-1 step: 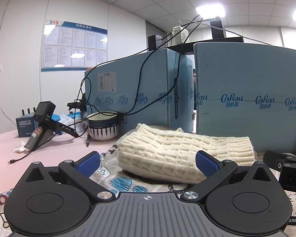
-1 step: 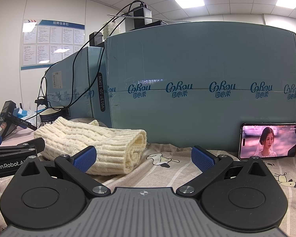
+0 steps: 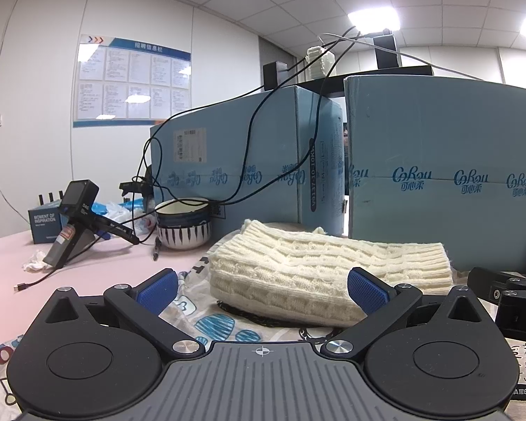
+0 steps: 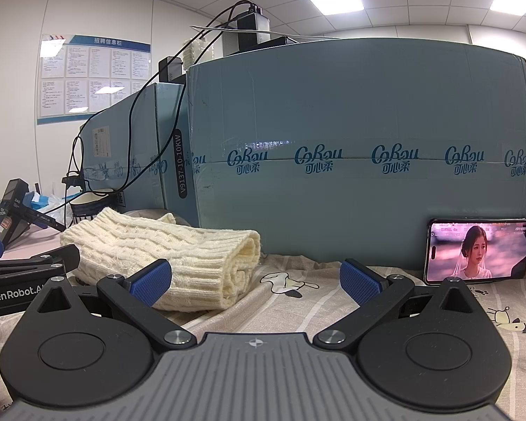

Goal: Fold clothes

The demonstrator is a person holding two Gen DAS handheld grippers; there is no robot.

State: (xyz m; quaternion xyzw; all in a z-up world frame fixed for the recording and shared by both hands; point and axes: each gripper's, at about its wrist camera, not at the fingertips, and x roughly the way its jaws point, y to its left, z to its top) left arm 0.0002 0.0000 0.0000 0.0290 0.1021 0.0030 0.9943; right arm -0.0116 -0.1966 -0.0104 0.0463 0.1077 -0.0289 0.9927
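Cream cable-knit sweater, folded into a thick bundle, lying on a patterned cloth spread over the table. Folded layers visible at the bundle's right end in the right wrist view. Positioned directly in front of two large blue cardboard boxes, near but apart from them.

Left gripper: jaws fully apart, blue pads clear of the knit, nothing held. Sweater seen just beyond and between the fingertips. Pointed slightly downward.

Right gripper: jaws fully apart, nothing held. Left pad overlapping the sweater's near corner in view; contact cannot be told. Bare cloth between the fingers.

Phone propped on its long edge against the right box, screen lit. Striped bowl left of the sweater, on the pink tabletop. Black handheld device farther left, propped at a tilt, beside a small dark box. Black cables draped over the left box. Notice board on the white wall behind.
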